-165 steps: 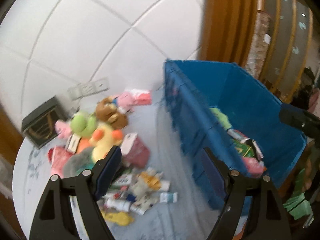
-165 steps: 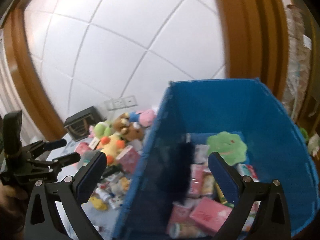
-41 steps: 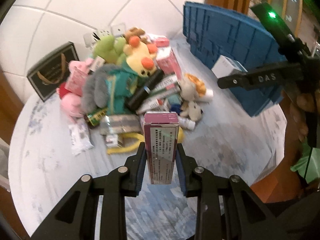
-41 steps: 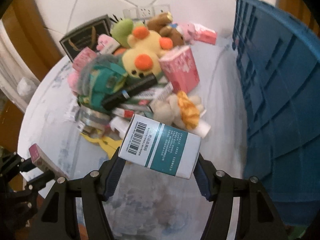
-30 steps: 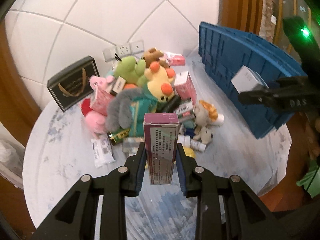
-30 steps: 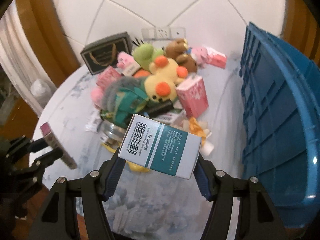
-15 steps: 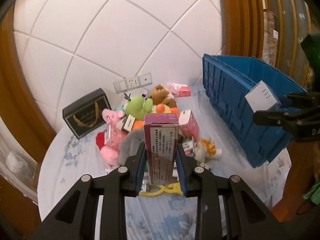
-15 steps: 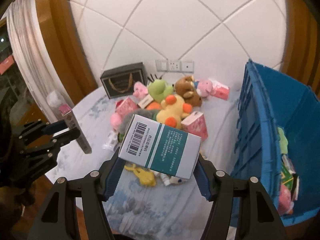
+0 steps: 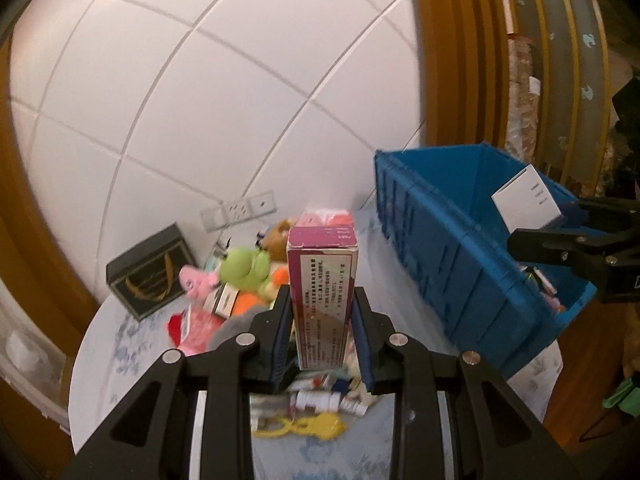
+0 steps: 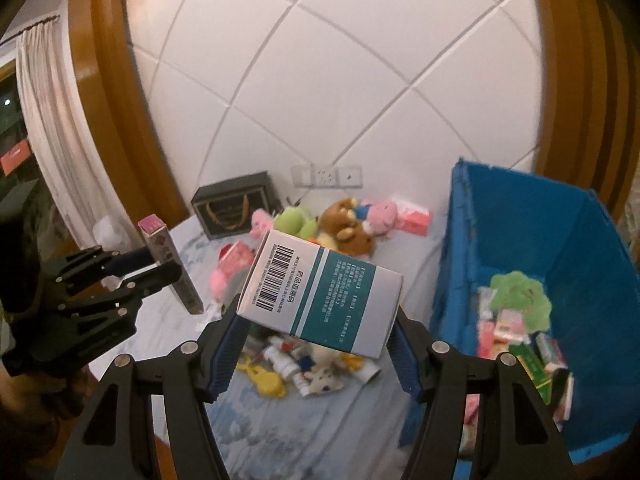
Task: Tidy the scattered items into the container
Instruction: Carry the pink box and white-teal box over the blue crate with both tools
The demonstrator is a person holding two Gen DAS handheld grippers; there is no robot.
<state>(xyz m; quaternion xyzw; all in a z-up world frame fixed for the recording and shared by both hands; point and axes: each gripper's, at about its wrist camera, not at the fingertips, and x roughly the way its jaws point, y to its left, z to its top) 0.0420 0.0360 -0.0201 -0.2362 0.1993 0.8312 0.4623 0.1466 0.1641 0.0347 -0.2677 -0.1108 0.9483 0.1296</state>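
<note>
Here the left claw [image 9: 322, 334] is clamped on a tall magenta cardboard box [image 9: 322, 280] held upright, above the round bench [image 9: 120, 344] with its pale floral cloth. The right claw [image 10: 318, 344] grips a white-and-teal cardboard box with a barcode [image 10: 320, 294], tilted, between its blue pads. Mixed plush toys and small packets [image 10: 320, 224] lie heaped on the bench just left of the blue plastic crate [image 10: 580, 240], which already holds a green plush and several packets.
</note>
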